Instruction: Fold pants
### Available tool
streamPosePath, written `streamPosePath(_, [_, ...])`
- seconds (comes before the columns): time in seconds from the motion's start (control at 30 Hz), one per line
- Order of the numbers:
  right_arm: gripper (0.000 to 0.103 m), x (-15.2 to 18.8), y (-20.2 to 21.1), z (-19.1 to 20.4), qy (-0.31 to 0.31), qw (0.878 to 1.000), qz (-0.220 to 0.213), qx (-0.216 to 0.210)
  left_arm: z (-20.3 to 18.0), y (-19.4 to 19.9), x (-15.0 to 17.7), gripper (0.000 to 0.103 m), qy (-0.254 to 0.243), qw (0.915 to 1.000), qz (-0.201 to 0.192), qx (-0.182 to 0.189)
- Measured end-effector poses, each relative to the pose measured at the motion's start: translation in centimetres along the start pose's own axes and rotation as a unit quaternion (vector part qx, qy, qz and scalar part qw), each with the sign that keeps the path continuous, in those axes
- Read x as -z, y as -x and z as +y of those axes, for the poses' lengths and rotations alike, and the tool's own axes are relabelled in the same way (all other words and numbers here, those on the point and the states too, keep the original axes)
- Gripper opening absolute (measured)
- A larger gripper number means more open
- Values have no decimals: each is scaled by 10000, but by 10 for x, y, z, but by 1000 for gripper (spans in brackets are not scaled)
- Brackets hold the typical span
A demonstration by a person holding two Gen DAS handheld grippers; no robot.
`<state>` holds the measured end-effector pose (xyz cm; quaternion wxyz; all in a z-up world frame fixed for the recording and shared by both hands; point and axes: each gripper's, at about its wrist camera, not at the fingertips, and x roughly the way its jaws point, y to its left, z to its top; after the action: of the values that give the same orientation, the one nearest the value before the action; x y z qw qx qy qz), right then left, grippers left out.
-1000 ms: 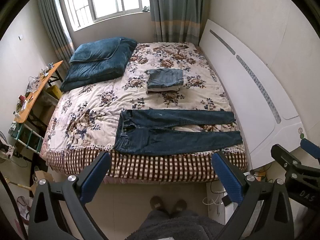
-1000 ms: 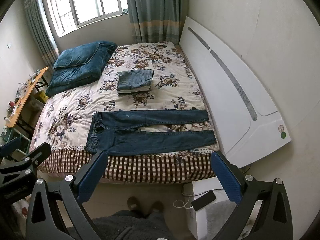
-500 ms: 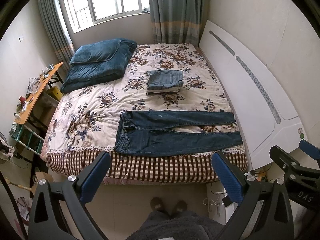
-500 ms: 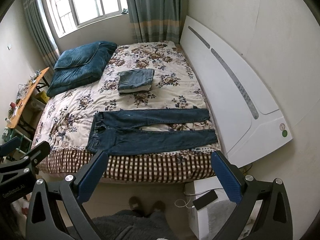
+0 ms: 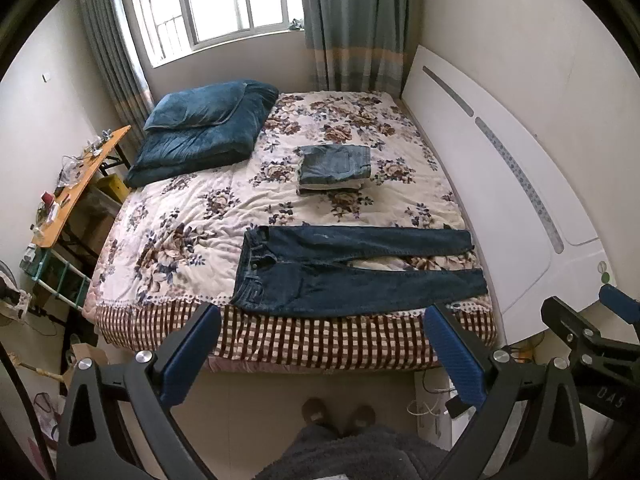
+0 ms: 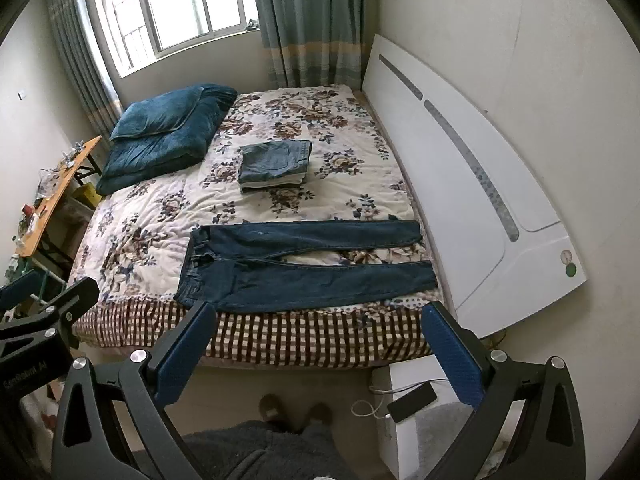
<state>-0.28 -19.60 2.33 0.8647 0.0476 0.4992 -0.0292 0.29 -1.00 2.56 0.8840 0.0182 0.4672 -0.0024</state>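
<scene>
Both hand-held grippers (image 5: 320,354) (image 6: 318,354) hang spread before flat jeans (image 5: 352,270) at the bed (image 5: 188,216) edge.

Near edge of bed (image 5: 304,340): open along its whole length; only bare floor lies between it and the person's feet (image 5: 340,410).
Dark jeans (image 5: 352,272): spread flat along the near edge, nothing lying on them, open air above.
Left tongs (image 5: 324,352): spread wide, empty, held back from the bed.
Right tongs (image 6: 320,354): spread wide, empty, also short of the bed.
Right side: white headboard (image 6: 460,184) rises just beside the leg cuffs, closing that end.
Far side: folded stack (image 6: 276,164) well apart from the jeans, bare quilt between.
Far left: blue blanket pile (image 5: 204,132) in the corner.
Left: cluttered desk (image 5: 76,188) beside the bed.
</scene>
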Motion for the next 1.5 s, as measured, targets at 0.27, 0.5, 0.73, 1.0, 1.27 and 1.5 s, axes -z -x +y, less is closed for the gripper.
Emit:
streamPosePath(0.27, [103,-1,-1,-1,3,10000,-6,-34,2,0,2,103,17,10000,-12,1])
streamPosePath(0.5, [103,0,-2,1,9,10000,-13,-42,1,-1,2,103,13,10000,-13,3])
streamPosePath(0.73, [103,-1,-2,1,10,10000,-11,-48,3,-1,4,103,31,10000,-16,12])
streamPosePath(1.0, [103,0,-2,2,8,10000,-10,-48,4,-3,3,103,50,10000,-3,17])
streamPosePath(1.27, [103,-2,-6,3,18,10000,12,-75,5,-7,7,103,83,10000,15,29])
streamPosePath(1.5, [103,-2,-47,-13,-374,9986,225,-301,8,-37,5,103,410,9982,-205,-397])
